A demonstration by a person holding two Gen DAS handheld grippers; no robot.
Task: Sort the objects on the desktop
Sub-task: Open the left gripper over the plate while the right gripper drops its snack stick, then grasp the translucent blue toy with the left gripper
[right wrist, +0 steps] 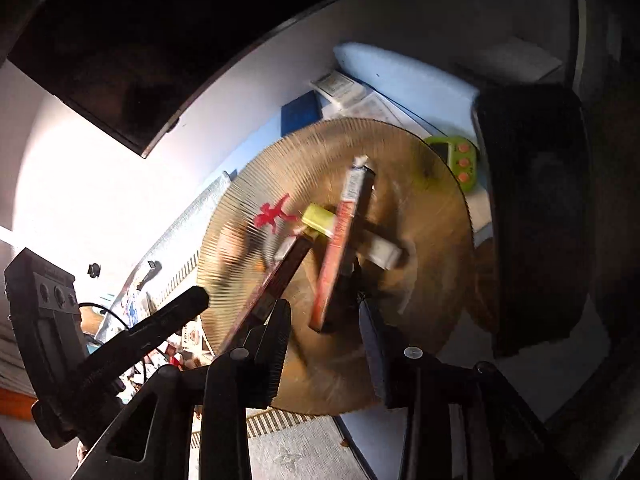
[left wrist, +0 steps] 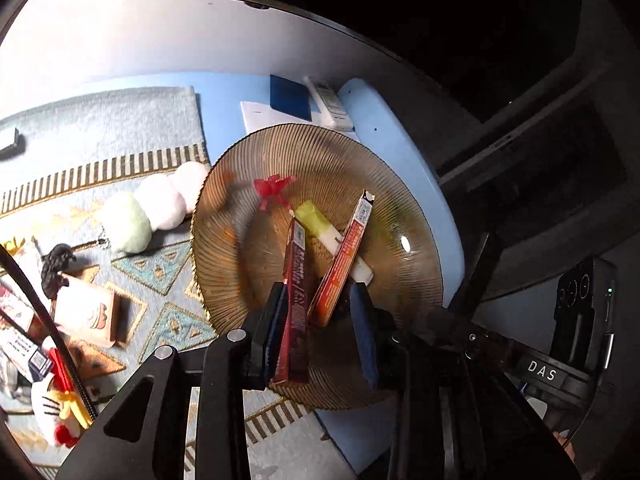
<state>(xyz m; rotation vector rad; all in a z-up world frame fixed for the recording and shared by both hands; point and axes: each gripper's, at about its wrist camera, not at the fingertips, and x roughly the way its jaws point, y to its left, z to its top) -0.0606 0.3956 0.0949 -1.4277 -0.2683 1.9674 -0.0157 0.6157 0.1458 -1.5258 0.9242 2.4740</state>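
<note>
A ribbed amber glass plate point(left wrist: 400, 184) lies on the blue table. On it lie a red bow point(left wrist: 272, 190), a green-and-white stick point(left wrist: 320, 220), an orange box point(left wrist: 344, 260) and a dark red box point(left wrist: 296, 292). My left gripper point(left wrist: 320, 320) is open above the plate's near side, with both boxes between its fingers. In the right wrist view my right gripper point(right wrist: 324, 332) is open over the same plate point(right wrist: 424, 280), the orange box point(right wrist: 340, 240) between its fingers and the dark red box point(right wrist: 280, 276) by its left finger. The bow point(right wrist: 274, 214) is blurred.
A patterned mat point(left wrist: 100, 128) at left holds a pastel plush point(left wrist: 156, 208), a beige box point(left wrist: 86, 314), a black clip point(left wrist: 56, 270) and packets. A blue card point(left wrist: 290, 98) and white remote point(left wrist: 328, 102) lie behind the plate. A green timer point(right wrist: 456, 162) sits at the right.
</note>
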